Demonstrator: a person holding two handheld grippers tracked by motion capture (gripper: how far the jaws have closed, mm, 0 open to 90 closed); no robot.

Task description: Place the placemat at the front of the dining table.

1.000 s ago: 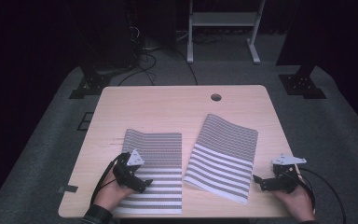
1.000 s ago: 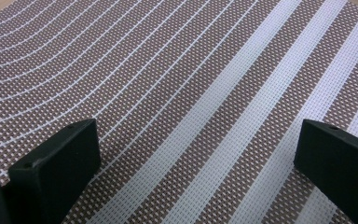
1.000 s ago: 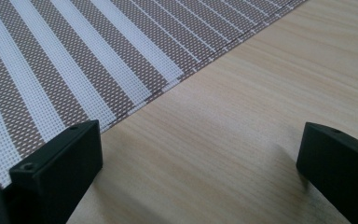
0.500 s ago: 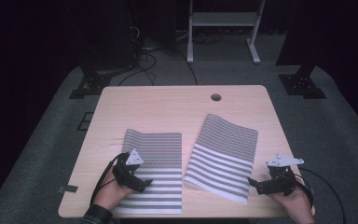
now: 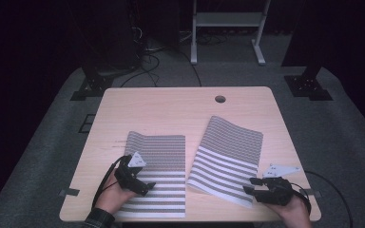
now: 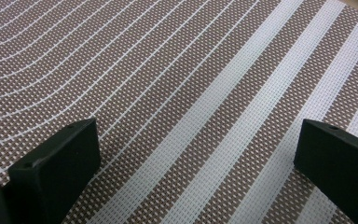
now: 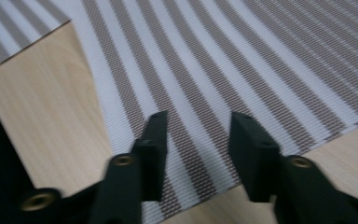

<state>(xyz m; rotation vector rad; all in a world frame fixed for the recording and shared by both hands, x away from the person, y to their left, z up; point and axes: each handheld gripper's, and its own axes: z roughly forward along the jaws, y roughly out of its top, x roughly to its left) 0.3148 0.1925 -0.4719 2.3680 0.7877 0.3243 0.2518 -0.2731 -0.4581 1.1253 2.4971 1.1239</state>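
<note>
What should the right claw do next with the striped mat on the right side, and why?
Probably finish closing on the near corner of the right striped mat. The right claw has just been closing, and in the right gripper view the mat's edge lies between its jaws with a gap still visible. The left claw stands open over the left striped mat.

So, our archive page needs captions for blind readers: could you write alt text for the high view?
Two striped woven placemats lie on a light wooden table; the left gripper rests over the left placemat, while the right gripper meets the near right corner of the right placemat, which lies askew. Dark floor and cables surround the table.
</note>
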